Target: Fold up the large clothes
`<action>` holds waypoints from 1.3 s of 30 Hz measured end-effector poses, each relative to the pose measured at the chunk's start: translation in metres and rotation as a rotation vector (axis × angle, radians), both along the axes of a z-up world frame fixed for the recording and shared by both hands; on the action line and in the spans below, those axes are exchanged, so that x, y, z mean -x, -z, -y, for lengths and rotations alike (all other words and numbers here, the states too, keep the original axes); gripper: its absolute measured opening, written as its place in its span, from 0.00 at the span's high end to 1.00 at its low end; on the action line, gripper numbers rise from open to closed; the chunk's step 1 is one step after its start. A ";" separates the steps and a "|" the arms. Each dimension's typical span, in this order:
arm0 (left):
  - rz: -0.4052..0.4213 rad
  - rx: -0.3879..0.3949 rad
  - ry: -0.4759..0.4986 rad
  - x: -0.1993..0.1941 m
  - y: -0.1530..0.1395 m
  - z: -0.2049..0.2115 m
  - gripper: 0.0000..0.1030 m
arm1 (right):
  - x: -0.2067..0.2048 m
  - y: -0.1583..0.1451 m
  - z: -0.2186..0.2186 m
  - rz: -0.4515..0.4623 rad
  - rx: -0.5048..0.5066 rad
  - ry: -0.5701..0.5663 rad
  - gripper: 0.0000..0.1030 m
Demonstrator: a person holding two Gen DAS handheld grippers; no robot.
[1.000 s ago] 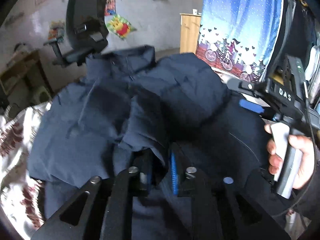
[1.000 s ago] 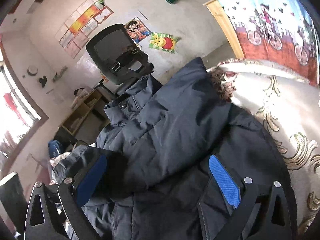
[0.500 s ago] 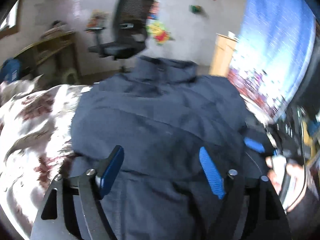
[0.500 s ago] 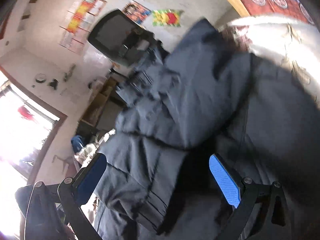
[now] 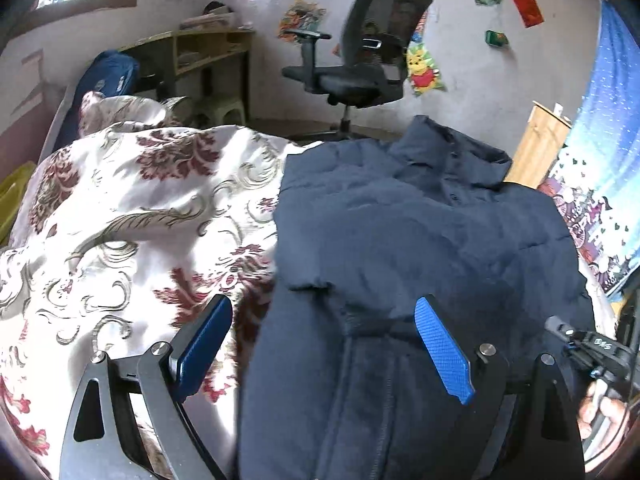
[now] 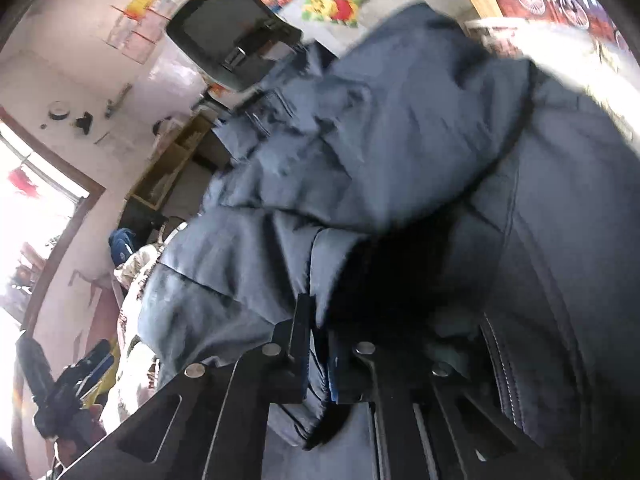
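- Left wrist view: navy padded jacket [image 5: 420, 248] lies on the floral bedspread [image 5: 132, 216], collar toward the office chair [image 5: 360, 60], hem toward the person. Long axis runs away from both grippers.
- Left side already looks folded in; its edge is straight against the bedspread.
- Left gripper [image 5: 324, 348] hovers over the jacket's near left edge, jaws opening wide, nothing pressed between the pads.
- Right gripper [image 6: 320, 364] is clamped tight on a fold of jacket fabric at the right side, near the hem end.
- Judgement: the right hand is the nearer for carrying that side across toward the left; the hem-to-collar fold is not yet done.
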State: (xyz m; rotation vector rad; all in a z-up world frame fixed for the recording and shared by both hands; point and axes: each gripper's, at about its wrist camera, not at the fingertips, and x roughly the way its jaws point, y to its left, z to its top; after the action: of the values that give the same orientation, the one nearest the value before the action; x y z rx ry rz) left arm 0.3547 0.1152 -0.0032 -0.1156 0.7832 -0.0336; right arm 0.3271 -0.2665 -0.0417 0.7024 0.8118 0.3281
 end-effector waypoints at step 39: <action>-0.067 -0.298 0.150 -0.090 0.090 0.094 0.00 | -0.037 0.018 -0.026 0.058 0.548 0.043 0.48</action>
State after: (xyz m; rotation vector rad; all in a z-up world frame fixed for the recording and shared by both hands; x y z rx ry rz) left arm 0.4446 0.0208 -0.0929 0.2260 0.8541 -0.0552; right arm 0.3638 -0.2408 -0.0595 0.1957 0.7837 0.0761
